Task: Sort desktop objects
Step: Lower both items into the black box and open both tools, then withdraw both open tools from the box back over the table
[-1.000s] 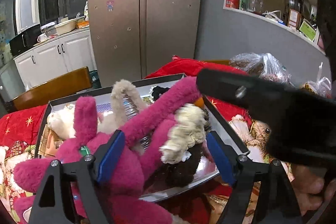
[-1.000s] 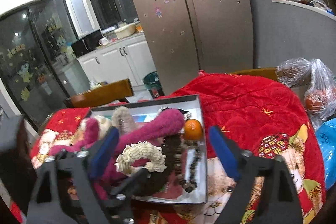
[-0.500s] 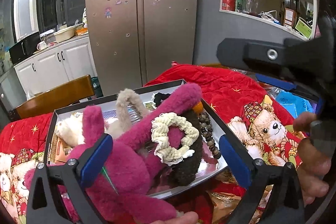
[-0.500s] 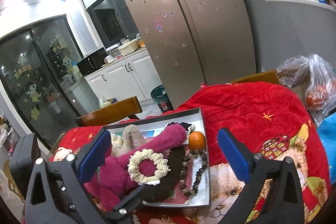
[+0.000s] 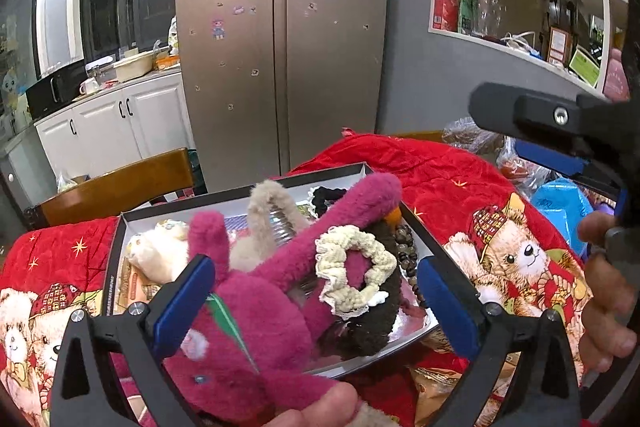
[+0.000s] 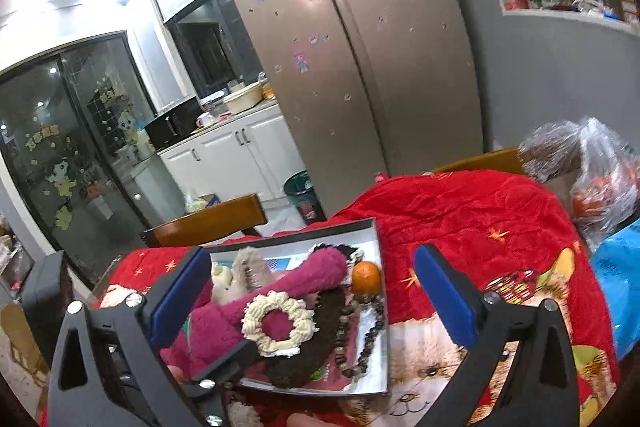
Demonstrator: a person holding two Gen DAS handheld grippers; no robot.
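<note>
A shallow open box [image 5: 240, 193] lies on the red bear-print cloth [image 5: 440, 179]. In it a pink plush toy [image 5: 260, 307] sprawls, with a cream scrunchie [image 5: 352, 267] on its arm, a dark brown scrunchie [image 5: 376, 319], wooden beads [image 6: 368, 327] and a small orange [image 6: 366, 277]. My left gripper [image 5: 316, 303] stands open over the plush's body; neither pad presses on it. My right gripper [image 6: 312, 299] is open above the box's [image 6: 376, 239] near side, over the cream scrunchie [image 6: 278, 323], holding nothing. In the left wrist view the right gripper [image 5: 532, 137] hangs at the right edge.
A beige hair claw [image 5: 264, 211], a white plush [image 5: 156, 255] and a black scrunchie [image 5: 328, 195] also lie in the box. Plastic bags [image 6: 592, 179] and a blue packet [image 6: 616, 287] sit at the table's right. A wooden chair [image 6: 204, 223] stands behind, then the fridge [image 6: 360, 67].
Both pairs of jaws have spread wider. Both grippers have lifted a little back from the box, and the right one now sits higher in the left wrist view.
</note>
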